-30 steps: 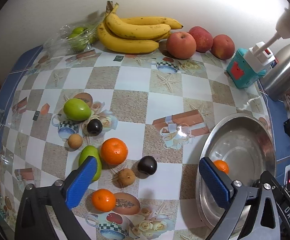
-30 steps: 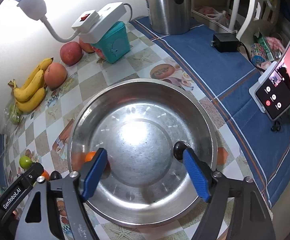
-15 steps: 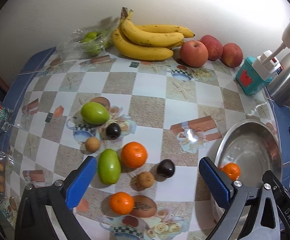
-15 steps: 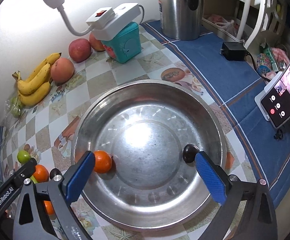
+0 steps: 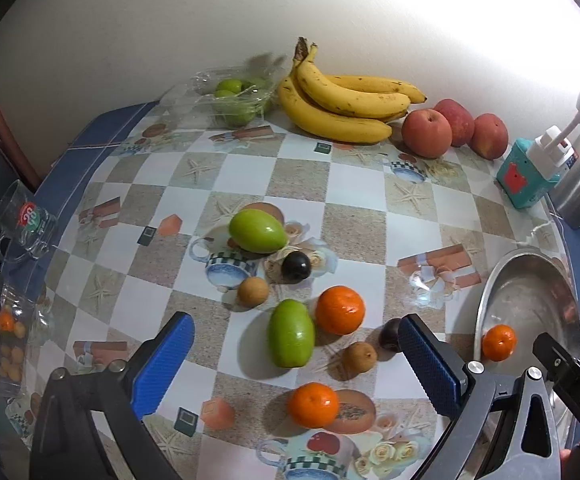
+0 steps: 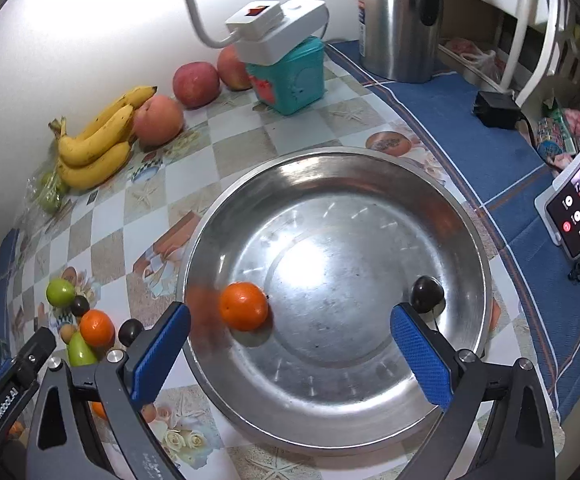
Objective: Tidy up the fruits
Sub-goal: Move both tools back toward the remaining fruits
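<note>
both my tongs are spread wide, holding nothing: my right gripper point(image 6: 290, 344) hangs over the shiny round steel basin point(image 6: 369, 168), where one small orange tangerine point(image 6: 244, 306) and a dark round plum point(image 6: 427, 294) sit; my left gripper point(image 5: 293, 356) hovers above the loose fruit, likely choosing the oblong green mango point(image 5: 291, 333).

We see a checkered beige-and-white tablecloth point(image 5: 301, 176) with starfish prints, bordered blue; orange tangerines point(image 5: 339, 309), green oval fruits point(image 5: 256, 230), yellow bananas point(image 5: 341, 108), blue gripper pads point(image 6: 161, 356).

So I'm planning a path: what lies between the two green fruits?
In the left wrist view, a dark plum and small brown fruit sit between the green fruits.
</note>
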Tool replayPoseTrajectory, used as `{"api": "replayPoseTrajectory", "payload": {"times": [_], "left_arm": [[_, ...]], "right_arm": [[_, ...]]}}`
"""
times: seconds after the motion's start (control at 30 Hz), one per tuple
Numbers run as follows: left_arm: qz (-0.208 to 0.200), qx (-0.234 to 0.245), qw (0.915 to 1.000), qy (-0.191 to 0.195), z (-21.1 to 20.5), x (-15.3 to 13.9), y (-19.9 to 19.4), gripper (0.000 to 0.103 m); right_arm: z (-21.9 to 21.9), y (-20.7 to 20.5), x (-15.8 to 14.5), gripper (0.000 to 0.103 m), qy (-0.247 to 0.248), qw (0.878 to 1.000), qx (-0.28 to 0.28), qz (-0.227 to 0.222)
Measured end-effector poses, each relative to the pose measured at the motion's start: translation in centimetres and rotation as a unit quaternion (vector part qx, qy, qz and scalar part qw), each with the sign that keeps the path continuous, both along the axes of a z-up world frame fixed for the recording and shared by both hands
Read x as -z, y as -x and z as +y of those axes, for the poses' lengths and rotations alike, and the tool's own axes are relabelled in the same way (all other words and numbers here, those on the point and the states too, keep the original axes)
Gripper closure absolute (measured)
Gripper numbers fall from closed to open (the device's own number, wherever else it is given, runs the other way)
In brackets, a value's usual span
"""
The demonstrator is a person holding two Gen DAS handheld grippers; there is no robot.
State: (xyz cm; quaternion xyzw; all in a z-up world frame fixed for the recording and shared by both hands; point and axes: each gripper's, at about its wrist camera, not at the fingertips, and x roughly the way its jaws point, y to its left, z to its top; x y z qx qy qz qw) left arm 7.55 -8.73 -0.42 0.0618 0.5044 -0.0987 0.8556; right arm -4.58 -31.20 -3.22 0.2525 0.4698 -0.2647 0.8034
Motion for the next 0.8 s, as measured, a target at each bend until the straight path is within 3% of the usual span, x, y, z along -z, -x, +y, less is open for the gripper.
{"api": "replayPoseTrajectory", "payload": {"times": [0.27, 0.57, 0.8], "left_arm": [[0.015, -0.014, 0.9998, 0.009, 1.8, 0.0, -0.8, 0.0], [0.012, 0.0, 0.9993, 0.035, 2.4, -0.7, -1.3, 0.0], [-0.001, -0.015, 0.999, 0.042, 3.8, -1.6, -2.2, 0.0]], "right_arm": [[2.0, -1.1, -0.2, 0.003, 0.008, 1.0, -0.024, 0.001], [5.2, -3.0, -0.5, 0.003, 0.03, 0.997, -0.072, -0.007], [7.3, -4.1, -1.0, 0.003, 0.016, 0.994, -0.105, -0.039]]}}
